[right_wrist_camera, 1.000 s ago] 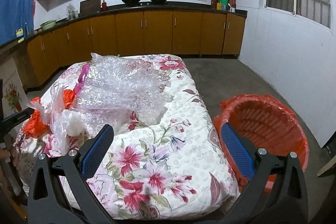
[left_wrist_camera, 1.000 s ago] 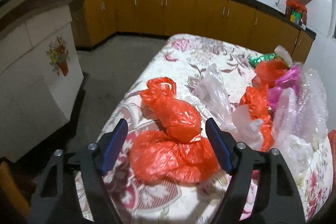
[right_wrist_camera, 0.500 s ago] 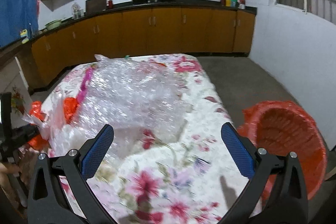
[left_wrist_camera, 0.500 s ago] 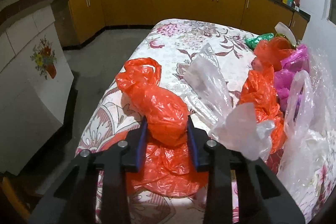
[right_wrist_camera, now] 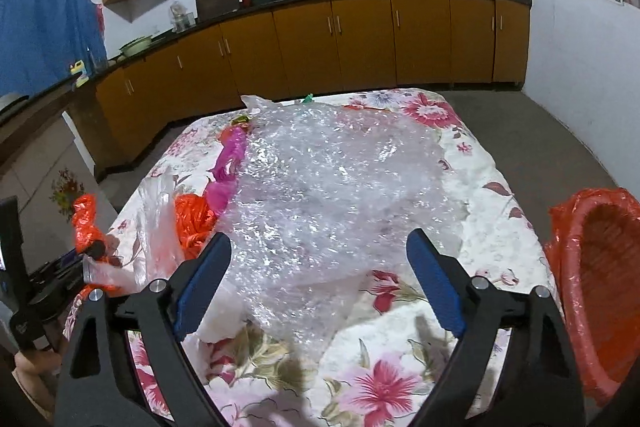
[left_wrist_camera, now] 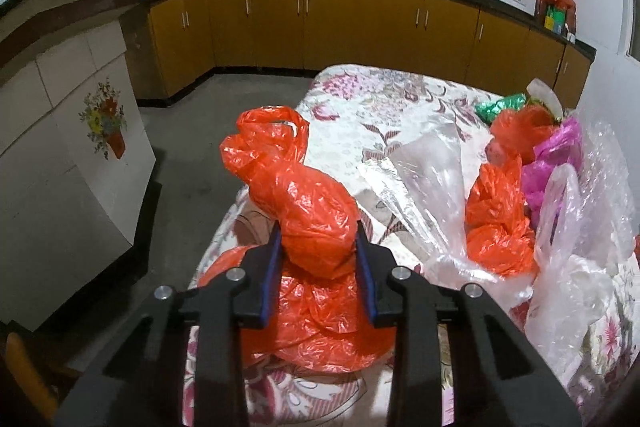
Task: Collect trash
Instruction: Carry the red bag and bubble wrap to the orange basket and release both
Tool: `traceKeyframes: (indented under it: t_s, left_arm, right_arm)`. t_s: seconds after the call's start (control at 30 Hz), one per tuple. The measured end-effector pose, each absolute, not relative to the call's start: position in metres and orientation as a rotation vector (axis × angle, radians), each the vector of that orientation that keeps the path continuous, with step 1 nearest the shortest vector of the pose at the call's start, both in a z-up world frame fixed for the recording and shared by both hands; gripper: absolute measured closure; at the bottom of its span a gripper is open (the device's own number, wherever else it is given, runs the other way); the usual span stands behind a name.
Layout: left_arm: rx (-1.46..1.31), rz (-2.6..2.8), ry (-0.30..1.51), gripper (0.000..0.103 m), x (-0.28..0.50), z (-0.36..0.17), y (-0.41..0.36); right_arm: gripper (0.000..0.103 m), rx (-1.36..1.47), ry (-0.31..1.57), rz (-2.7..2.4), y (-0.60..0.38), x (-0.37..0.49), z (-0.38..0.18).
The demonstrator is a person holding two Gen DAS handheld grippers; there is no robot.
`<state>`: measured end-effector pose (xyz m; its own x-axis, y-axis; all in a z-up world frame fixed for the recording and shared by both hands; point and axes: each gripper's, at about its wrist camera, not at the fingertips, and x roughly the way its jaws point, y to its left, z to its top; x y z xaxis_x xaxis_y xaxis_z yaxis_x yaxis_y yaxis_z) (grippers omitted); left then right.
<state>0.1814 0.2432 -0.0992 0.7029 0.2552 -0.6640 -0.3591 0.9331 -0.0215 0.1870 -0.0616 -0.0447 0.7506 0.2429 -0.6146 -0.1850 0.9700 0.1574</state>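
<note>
My left gripper (left_wrist_camera: 318,263) is shut on a crumpled orange plastic bag (left_wrist_camera: 308,203), held at the near left corner of the floral table (left_wrist_camera: 384,95). A second orange bag (left_wrist_camera: 320,323) lies flat under it. The held bag also shows at the left of the right wrist view (right_wrist_camera: 84,223). My right gripper (right_wrist_camera: 320,283) is open and empty, hovering over a large sheet of bubble wrap (right_wrist_camera: 332,187) in the middle of the table. An orange-lined bin (right_wrist_camera: 600,283) stands on the floor right of the table.
More trash lies along the table: clear plastic bags (left_wrist_camera: 428,183), another orange bag (left_wrist_camera: 496,223), a pink bag (left_wrist_camera: 556,163), green foil (left_wrist_camera: 500,107). A white tiled counter (left_wrist_camera: 68,163) stands to the left. Brown cabinets (right_wrist_camera: 360,43) line the far wall.
My left gripper closed on the orange bag and lifted it slightly. My right gripper moved left and forward over the bubble wrap, staying open.
</note>
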Motion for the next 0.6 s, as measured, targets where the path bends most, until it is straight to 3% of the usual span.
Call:
traceKeyframes:
  t_s: [0.33, 0.4, 0.5, 0.57, 0.6]
  left_arm:
    - [-0.145, 0.317, 0.664, 0.07, 0.17, -0.078, 0.233]
    - [-0.141, 0.307, 0.658, 0.07, 0.169, -0.075, 0.229]
    - [-0.129, 0.294, 0.648, 0.07, 0.168, -0.071, 0.223]
    - [-0.128, 0.281, 0.645, 0.07, 0.168, -0.068, 0.218]
    - [-0.128, 0.276, 0.643, 0.07, 0.167, -0.067, 0.216]
  right_arm:
    - [0.013, -0.046, 0.715, 0.177, -0.036, 0.205, -0.066]
    - [0.03, -0.057, 0.735, 0.181, -0.036, 0.208, -0.071]
    - [0.076, -0.039, 0.781, 0.193, -0.043, 0.211, -0.076]
    - [0.092, -0.011, 0.792, 0.201, -0.052, 0.21, -0.076]
    - [0.094, -0.001, 0.79, 0.204, -0.056, 0.209, -0.075]
